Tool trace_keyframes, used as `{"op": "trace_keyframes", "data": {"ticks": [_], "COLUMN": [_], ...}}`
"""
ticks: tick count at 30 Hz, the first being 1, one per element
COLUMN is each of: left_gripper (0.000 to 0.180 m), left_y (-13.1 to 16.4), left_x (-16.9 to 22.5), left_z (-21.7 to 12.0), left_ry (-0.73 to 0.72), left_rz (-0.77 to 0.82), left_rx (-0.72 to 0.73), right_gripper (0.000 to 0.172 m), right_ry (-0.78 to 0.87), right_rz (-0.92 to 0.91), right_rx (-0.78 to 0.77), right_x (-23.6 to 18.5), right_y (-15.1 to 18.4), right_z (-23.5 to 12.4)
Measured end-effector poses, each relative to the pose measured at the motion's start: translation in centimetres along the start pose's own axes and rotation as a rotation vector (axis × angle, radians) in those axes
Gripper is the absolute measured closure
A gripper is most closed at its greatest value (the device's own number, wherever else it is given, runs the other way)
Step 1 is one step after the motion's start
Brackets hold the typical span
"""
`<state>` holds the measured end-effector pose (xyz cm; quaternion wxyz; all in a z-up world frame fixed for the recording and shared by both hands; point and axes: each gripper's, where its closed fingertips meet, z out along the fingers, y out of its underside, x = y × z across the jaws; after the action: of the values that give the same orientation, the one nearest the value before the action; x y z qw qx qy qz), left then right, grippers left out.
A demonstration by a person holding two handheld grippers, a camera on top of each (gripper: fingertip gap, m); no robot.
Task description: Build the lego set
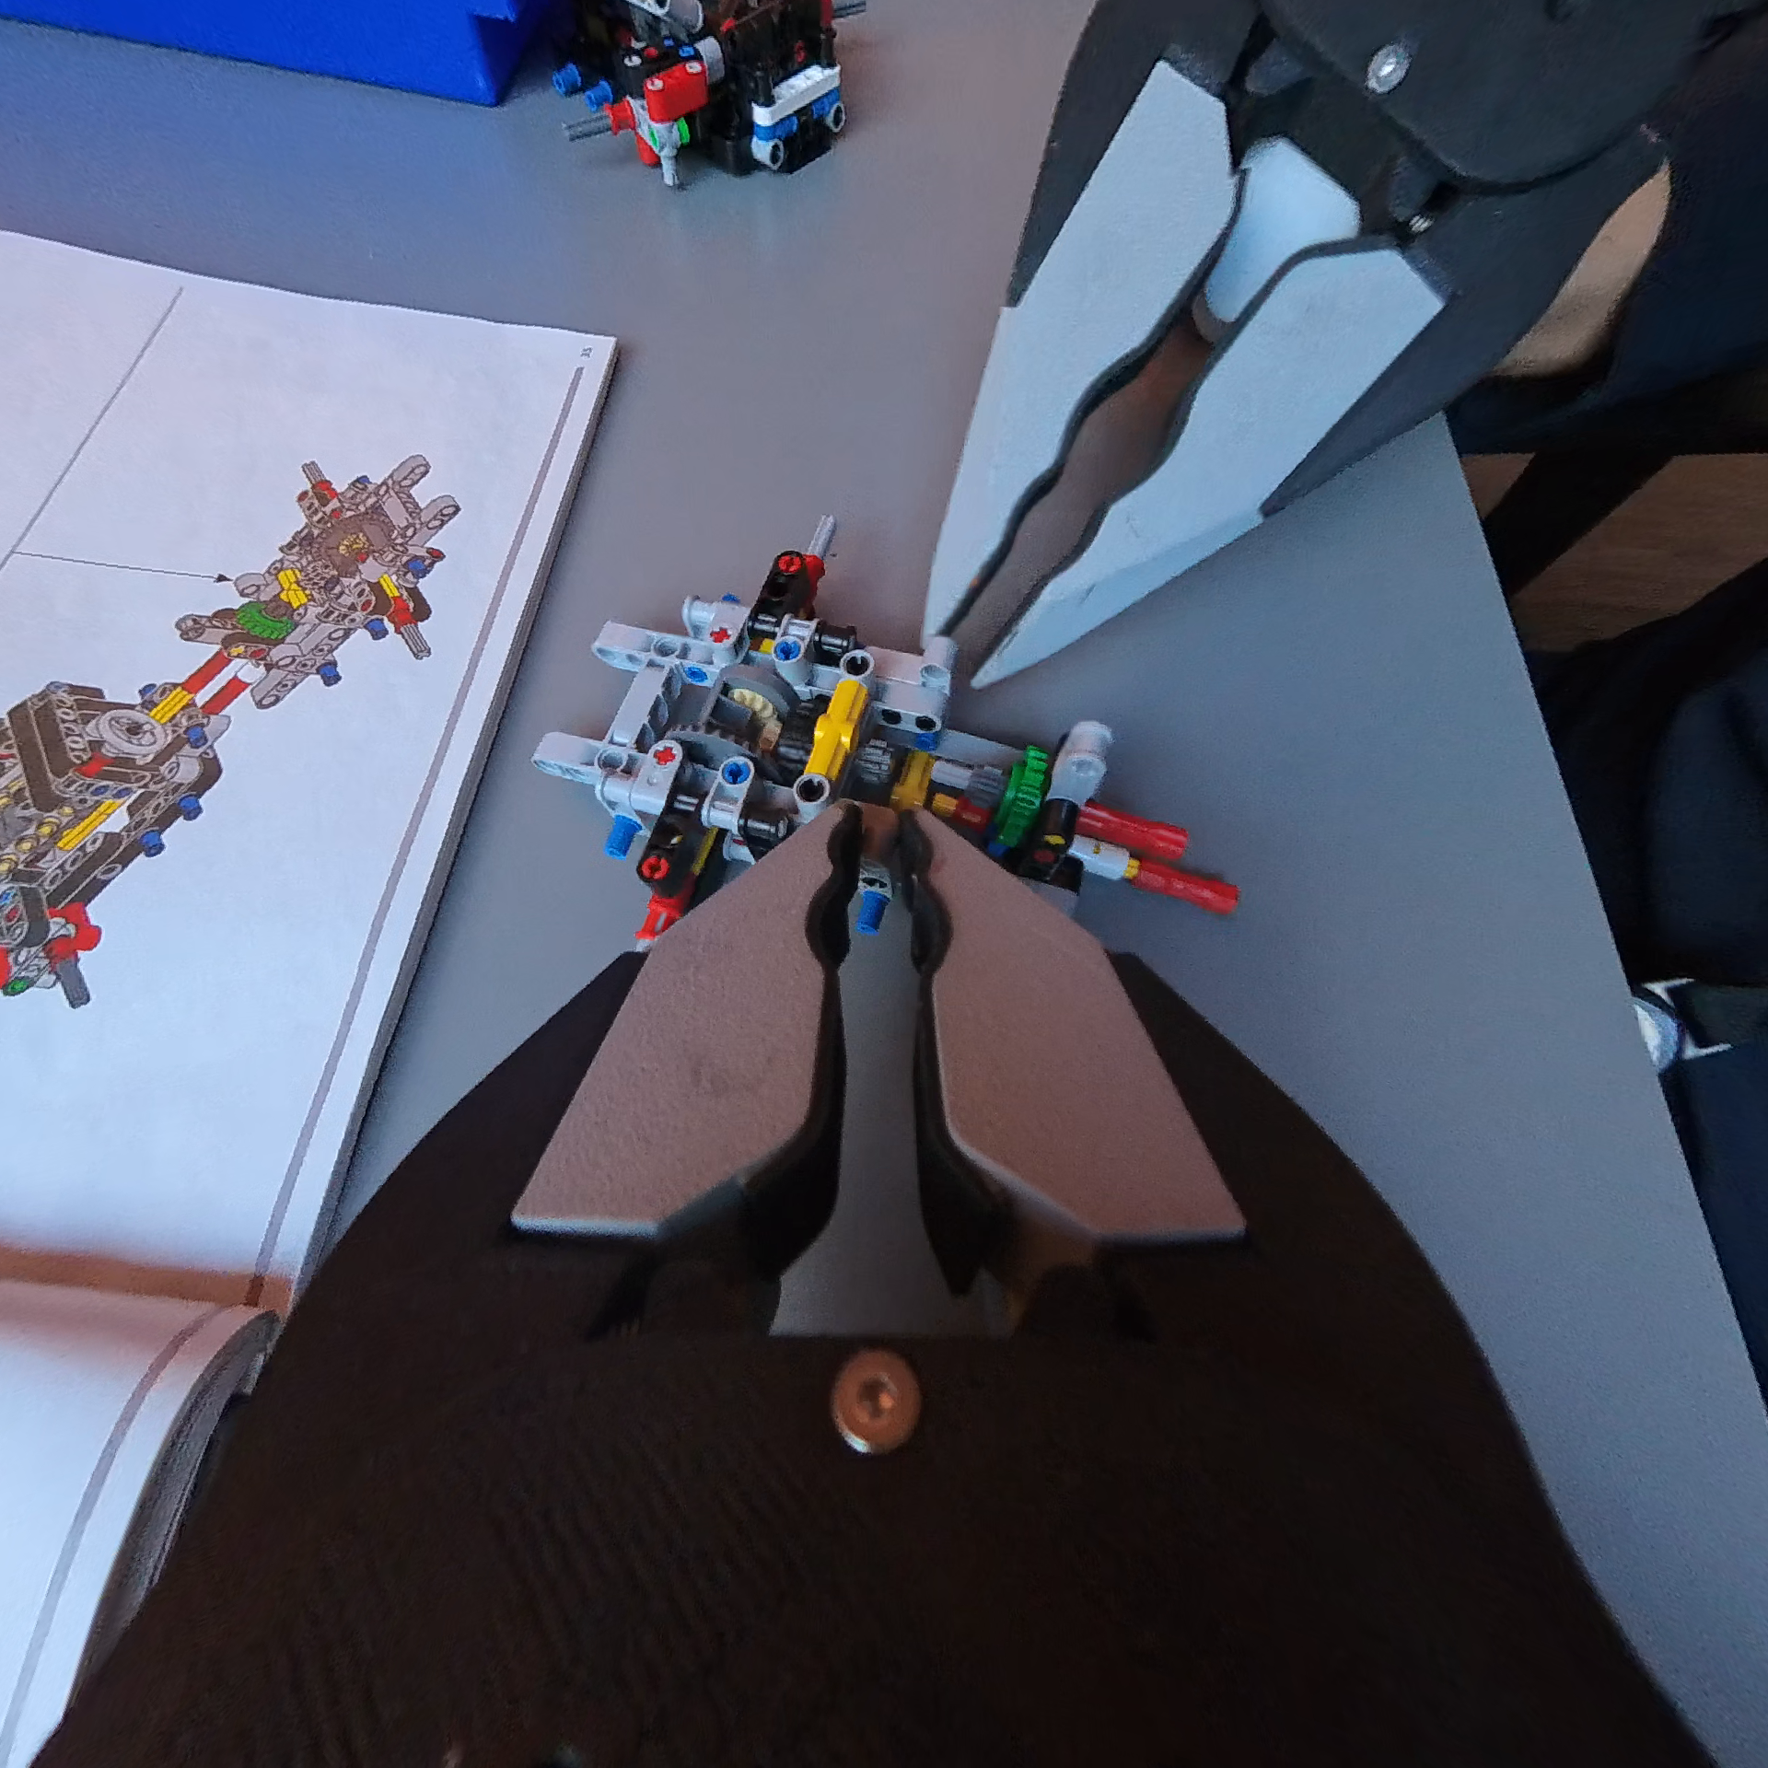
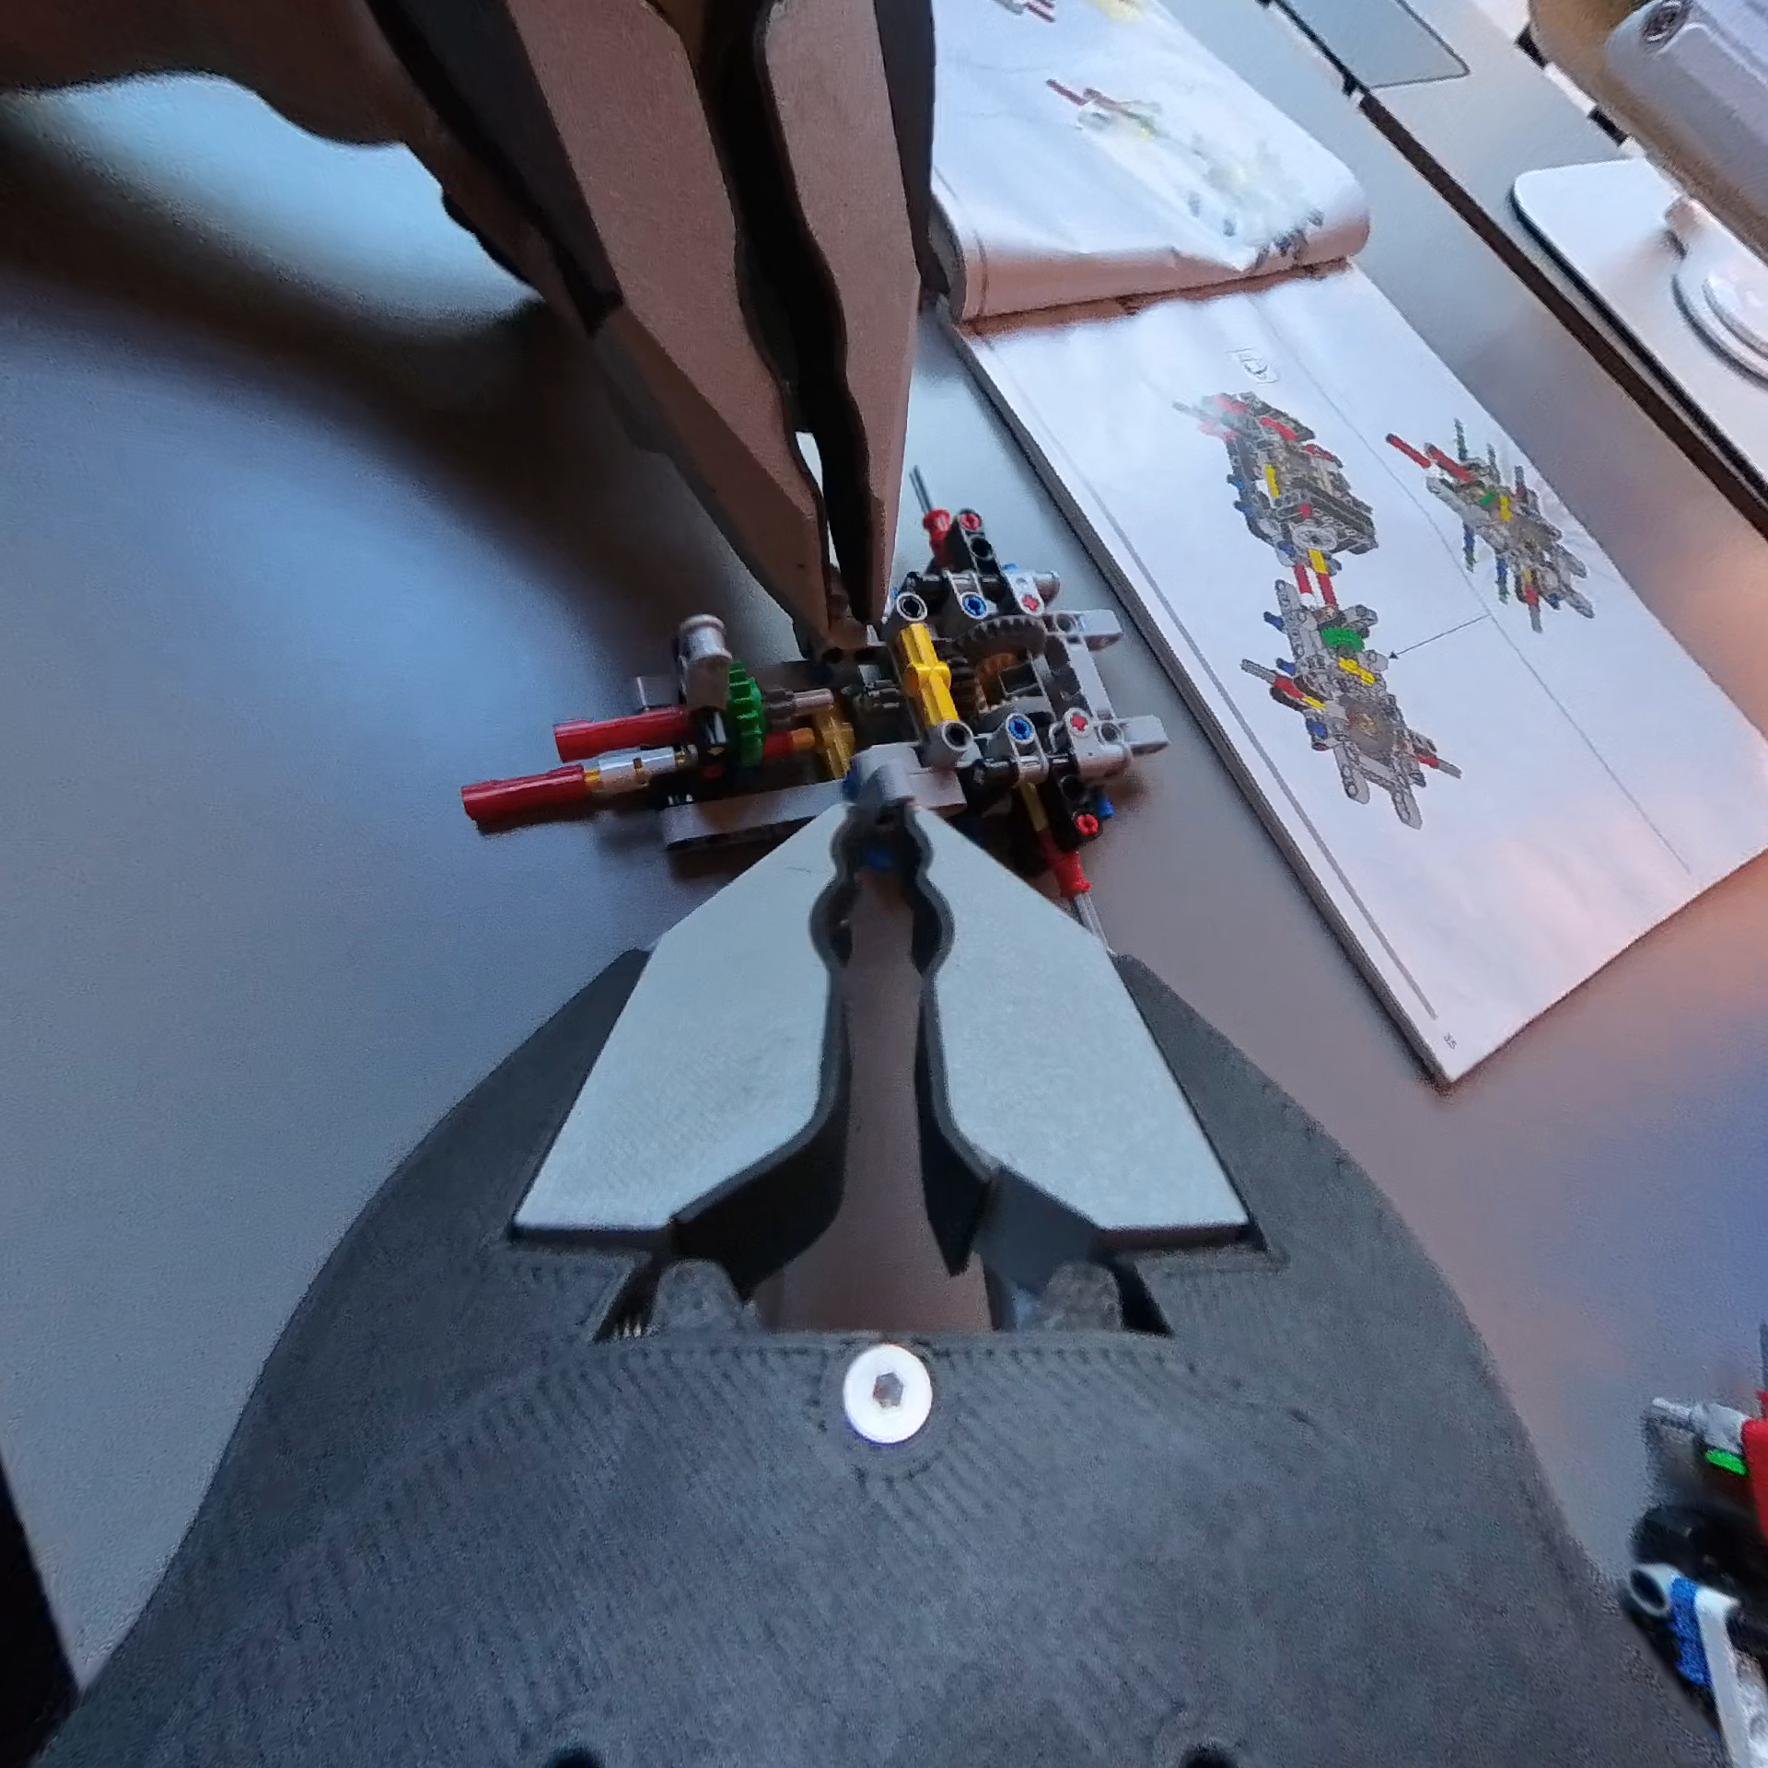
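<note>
Grey and matte, the desk (image 1: 1292, 727) carries a small brick-built gear assembly (image 1: 823, 737) lying flat between two hand-held grippers that meet it from opposite sides. Its long axis runs from a pale grey frame, on the side toward the open instruction booklet (image 1: 287, 670), to a pair of red axles (image 1: 1138, 851) pointing away from the booklet, with a green gear (image 1: 1024, 784) between.

Straight ahead of the left hand-held gripper (image 1: 875, 823), the near edge of the assembly touches the brown fingertips, which are drawn almost together; they seem clenched on a small part at that edge, though blur and the fingers themselves hide the contact — a blue pin (image 1: 871, 909) shows in the slot just behind the tips. The right hand-held gripper (image 2: 875, 823) comes from the far side with its grey fingers nearly closed on a grey connector (image 2: 885, 780) at the assembly's edge.

A blue bin (image 1: 316, 48) stands at the back of the desk; its contents are not visible. Beside it sits a second, darker brick-built block (image 1: 718, 86), well apart from both grippers.
</note>
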<state>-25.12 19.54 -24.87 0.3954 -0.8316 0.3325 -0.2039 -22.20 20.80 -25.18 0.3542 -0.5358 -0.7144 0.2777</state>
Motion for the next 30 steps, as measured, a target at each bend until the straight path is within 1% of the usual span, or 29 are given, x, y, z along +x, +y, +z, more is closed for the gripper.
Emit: {"op": "trace_keyframes", "data": {"ticks": [1, 4, 11, 16, 21, 27, 30], "left_gripper": [0.177, 0.177, 0.177, 0.177, 0.177, 0.177, 0.177], "left_y": [-0.1, -0.2, 0.2, 0.3, 0.2, 0.6, 0.7], "left_x": [0.0, 0.1, 0.3, 0.9, 1.0, 1.3, 1.2], "left_z": [-0.1, -0.2, -0.4, -0.6, -0.8, -0.9, -0.9], "left_ry": [-0.003, -0.012, -0.024, -0.008, -0.045, -0.062, -0.073], "left_rz": [0.001, 0.008, 0.015, 0.011, 0.04, 0.046, 0.043], "left_rx": [0.003, 0.005, -0.008, -0.012, -0.024, -0.03, -0.029], "right_gripper": [0.162, 0.16, 0.167, 0.168, 0.168, 0.168, 0.168], "right_ry": [-0.006, -0.042, -0.146, -0.218, -0.245, -0.319, -0.324], "right_rz": [-0.005, 0.0, 0.036, 0.063, -0.001, 0.002, -0.013], "right_rx": [-0.008, 0.022, 0.036, 0.045, 0.021, 0.025, 0.023], "right_x": [0.1, 0.1, -0.3, -0.7, -0.7, -0.9, -0.7], "right_y": [0.1, -0.4, -0.5, -0.8, -0.8, -0.7, -0.7], "right_z": [0.2, 0.2, 0.5, 0.2, 0.1, 0.4, 0.5]}}
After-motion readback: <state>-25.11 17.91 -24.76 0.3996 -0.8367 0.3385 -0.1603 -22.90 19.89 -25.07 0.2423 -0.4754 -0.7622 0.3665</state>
